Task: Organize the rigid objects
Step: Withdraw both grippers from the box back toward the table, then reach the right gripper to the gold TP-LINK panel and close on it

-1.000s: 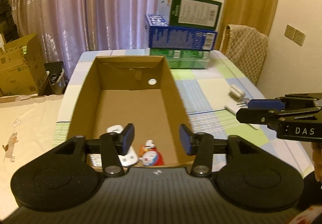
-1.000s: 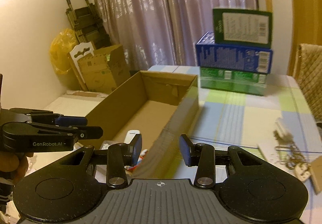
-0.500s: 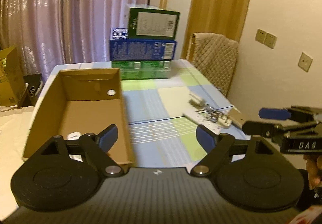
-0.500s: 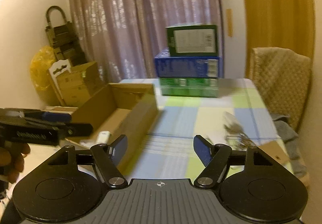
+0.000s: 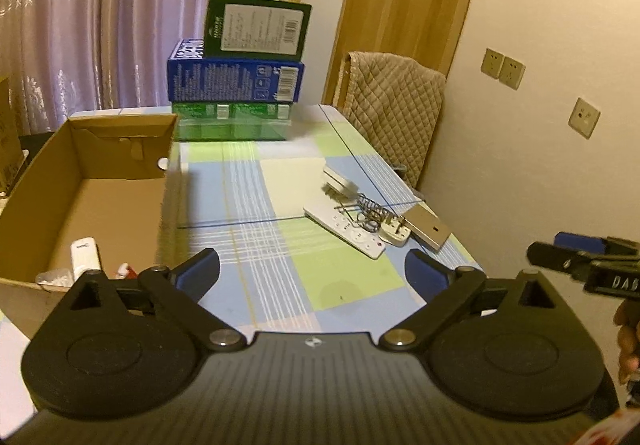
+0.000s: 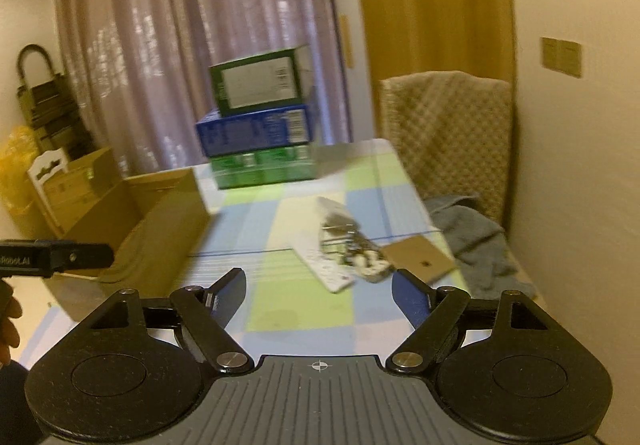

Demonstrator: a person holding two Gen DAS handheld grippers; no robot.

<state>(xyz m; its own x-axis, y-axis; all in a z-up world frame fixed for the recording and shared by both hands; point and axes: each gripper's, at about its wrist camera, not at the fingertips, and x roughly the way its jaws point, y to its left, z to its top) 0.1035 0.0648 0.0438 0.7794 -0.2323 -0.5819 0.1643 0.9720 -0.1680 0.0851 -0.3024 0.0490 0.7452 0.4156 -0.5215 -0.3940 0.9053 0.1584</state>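
A: Where do the loose items sit?
B: The pile (image 5: 362, 215) lies near the table's right edge: a white remote (image 5: 345, 230), a wire spring (image 5: 370, 210), a white plug (image 5: 395, 234), a flat tan box (image 5: 429, 226), and a small white piece at the far end. All touching or overlapping.

A: Progress?
B: Partial, by my reading. The cardboard box (image 5: 44, 181) at the left edge already holds a white item (image 5: 85, 254) and something red-and-white at its near wall, half hidden. The pile is left.

A: Claws?
B: Left gripper (image 5: 312, 273) spread wide, nothing between the fingers, above bare tablecloth (image 5: 248, 181) short of the pile. Right gripper (image 6: 318, 291) equally wide, empty, facing the same pile; that view is blurred.

A: Surroundings?
B: Stacked cartons (image 5: 240, 73) at the far edge, padded chair (image 5: 394, 105) beyond the right edge
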